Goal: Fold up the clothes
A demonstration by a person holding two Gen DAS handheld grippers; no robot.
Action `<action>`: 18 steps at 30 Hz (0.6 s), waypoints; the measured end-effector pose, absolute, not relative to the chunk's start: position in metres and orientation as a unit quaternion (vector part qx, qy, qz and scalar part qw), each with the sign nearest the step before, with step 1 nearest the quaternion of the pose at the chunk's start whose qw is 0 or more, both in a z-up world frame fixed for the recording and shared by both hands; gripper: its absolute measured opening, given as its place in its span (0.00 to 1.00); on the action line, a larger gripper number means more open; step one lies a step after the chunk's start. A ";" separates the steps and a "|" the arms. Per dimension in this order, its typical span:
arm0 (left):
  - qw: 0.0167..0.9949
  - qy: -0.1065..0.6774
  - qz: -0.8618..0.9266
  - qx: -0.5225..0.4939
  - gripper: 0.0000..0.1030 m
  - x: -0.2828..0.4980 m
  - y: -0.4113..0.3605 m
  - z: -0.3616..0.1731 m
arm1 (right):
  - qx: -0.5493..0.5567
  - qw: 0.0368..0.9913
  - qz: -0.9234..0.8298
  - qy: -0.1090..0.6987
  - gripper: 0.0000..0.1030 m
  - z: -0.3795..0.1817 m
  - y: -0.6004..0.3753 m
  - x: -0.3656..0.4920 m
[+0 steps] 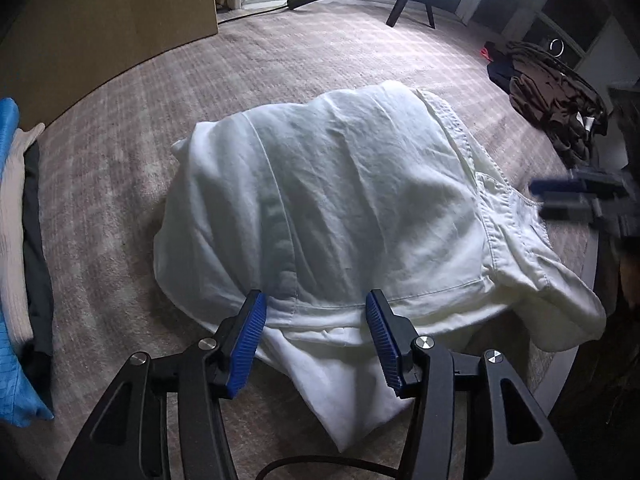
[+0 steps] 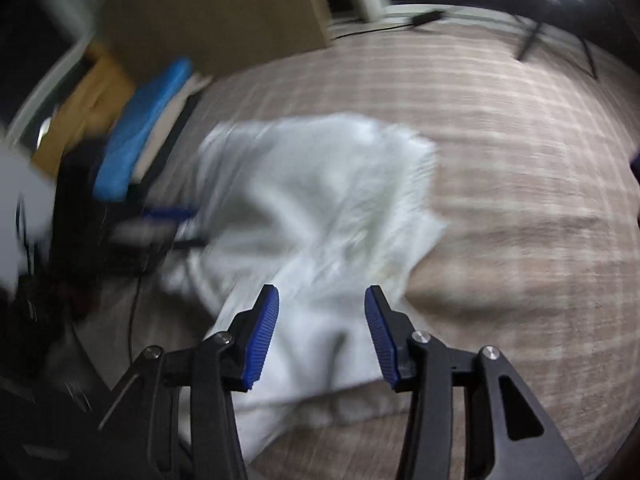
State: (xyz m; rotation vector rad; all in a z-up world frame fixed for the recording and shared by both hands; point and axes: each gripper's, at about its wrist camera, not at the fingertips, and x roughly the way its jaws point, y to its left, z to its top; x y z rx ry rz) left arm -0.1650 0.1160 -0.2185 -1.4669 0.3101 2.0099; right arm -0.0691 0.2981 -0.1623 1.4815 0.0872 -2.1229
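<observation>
Left gripper (image 1: pixel 316 304) jaws apart, nothing clamped; white shirt (image 1: pixel 340 200) lies half-folded on the carpet (image 1: pixel 300 52) straight ahead, hem between the pads, likely just let go. Folded stack (image 1: pixel 20 240) sits off left. Right gripper (image 2: pixel 322 300), blurred view: jaws apart, empty, over the shirt's near edge.

white shirt (image 1: pixel 360 200): thin soft cloth, wrinkly, matt | rug (image 1: pixel 300 52): rough woven cloth | left tool (image 1: pixel 316 304): black matt plastic, shiny metal bolts, blue ribbed pads (image 1: pixel 256 336) | box (image 1: pixel 108 12): smooth brown cardboard
</observation>
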 end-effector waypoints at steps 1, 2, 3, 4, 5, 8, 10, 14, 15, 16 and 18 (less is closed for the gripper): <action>0.312 0.118 0.761 -0.556 0.48 -0.165 0.115 -0.219 | 0.552 0.276 -0.784 0.070 0.43 -0.166 0.289 -0.058; 0.312 0.118 0.761 -0.556 0.48 -0.166 0.116 -0.220 | 0.554 0.271 -0.780 0.103 0.43 -0.172 0.283 -0.052; 0.312 0.116 0.762 -0.556 0.48 -0.166 0.116 -0.219 | 0.560 0.266 -0.773 0.130 0.43 -0.179 0.279 -0.047; 0.311 0.112 0.761 -0.558 0.49 -0.167 0.115 -0.218 | 0.566 0.263 -0.767 0.152 0.43 -0.185 0.276 -0.044; 0.310 0.108 0.761 -0.559 0.48 -0.168 0.114 -0.216 | 0.569 0.265 -0.767 0.134 0.43 -0.182 0.280 -0.046; 0.310 0.059 0.758 -0.570 0.48 -0.175 0.101 -0.203 | 0.565 0.266 -0.780 0.038 0.43 -0.158 0.304 -0.064; 0.301 0.025 0.762 -0.573 0.49 -0.181 0.086 -0.190 | 0.544 0.230 -0.807 0.013 0.52 -0.145 0.319 -0.080; 0.268 -0.008 0.775 -0.572 0.54 -0.195 0.056 -0.176 | 0.528 0.172 -0.831 -0.029 0.56 -0.143 0.337 -0.110; 0.260 -0.018 0.776 -0.574 0.55 -0.199 0.048 -0.175 | 0.531 0.167 -0.830 -0.034 0.56 -0.147 0.338 -0.115; 0.253 -0.029 0.778 -0.575 0.57 -0.202 0.039 -0.173 | 0.534 0.161 -0.829 -0.040 0.56 -0.152 0.339 -0.119; 0.242 -0.042 0.771 -0.588 0.57 -0.211 0.035 -0.180 | 0.541 0.152 -0.826 -0.050 0.56 -0.161 0.340 -0.129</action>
